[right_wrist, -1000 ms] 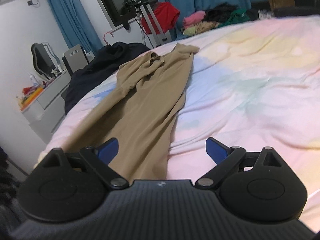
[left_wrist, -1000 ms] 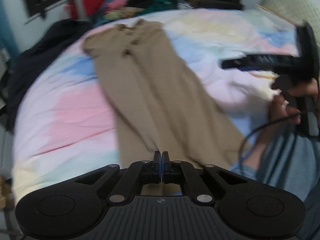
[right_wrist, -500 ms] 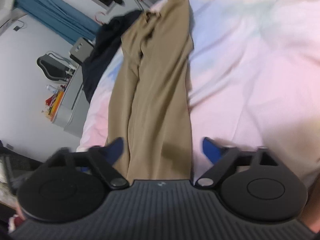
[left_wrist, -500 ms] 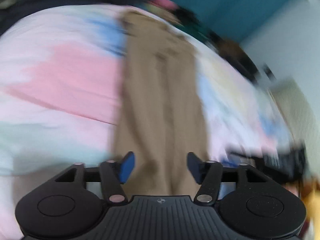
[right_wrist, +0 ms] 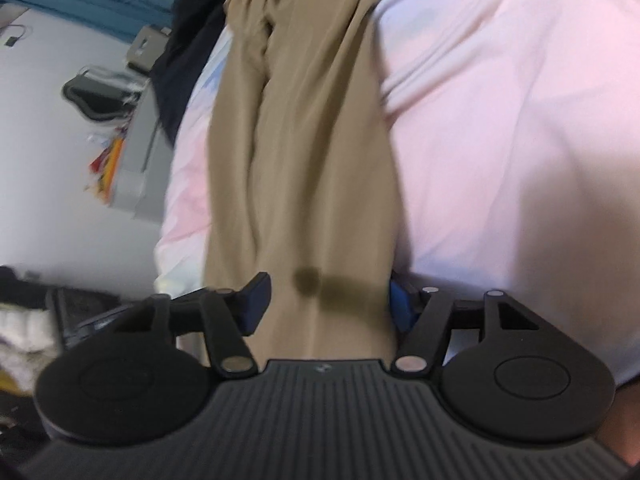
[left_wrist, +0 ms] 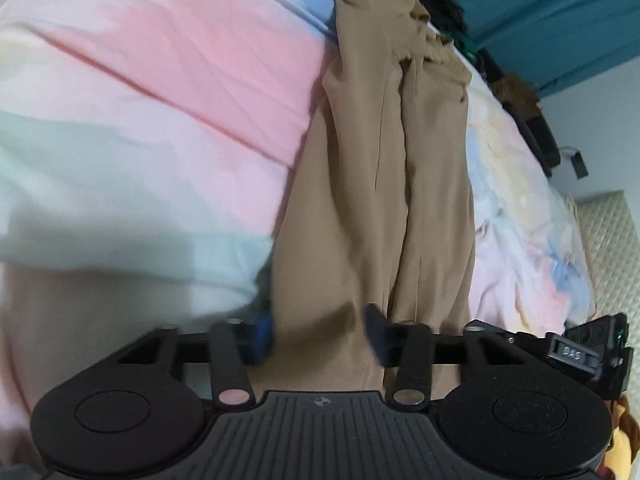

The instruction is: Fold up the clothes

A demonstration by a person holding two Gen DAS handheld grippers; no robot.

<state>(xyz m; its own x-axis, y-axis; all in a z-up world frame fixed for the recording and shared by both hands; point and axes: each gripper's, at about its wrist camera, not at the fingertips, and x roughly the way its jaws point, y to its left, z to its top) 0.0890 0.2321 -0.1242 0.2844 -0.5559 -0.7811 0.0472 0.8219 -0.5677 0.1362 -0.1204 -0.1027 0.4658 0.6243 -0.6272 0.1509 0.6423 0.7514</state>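
Tan trousers [left_wrist: 380, 160] lie lengthwise on the pastel bed cover [left_wrist: 160, 100], waist far away and leg ends near me. My left gripper [left_wrist: 320, 334] hangs low over the near end. Its jaws are closing, with the left trouser leg lying flat between the blue pads [left_wrist: 262, 336], which do not squeeze it. In the right wrist view the trousers [right_wrist: 312, 140] run up the middle of the cover [right_wrist: 500, 140]. My right gripper [right_wrist: 326, 302] straddles the near end, its jaws closing around the cloth, with one pad [right_wrist: 400, 304] at the fabric's right edge.
A dark garment [right_wrist: 188, 52] drapes over the bed's left side near a grey drawer unit [right_wrist: 136, 172]. Piled clothes [left_wrist: 440, 4] and a teal curtain [left_wrist: 540, 12] lie beyond the waist. A quilted headboard [left_wrist: 612, 260] stands at the right. A black part of the other tool [left_wrist: 576, 354] shows beside my left gripper.
Both grippers have sunk toward the near trouser ends and rolled. The left went from shut to open and is narrowing. The right jaws have narrowed around the cloth.
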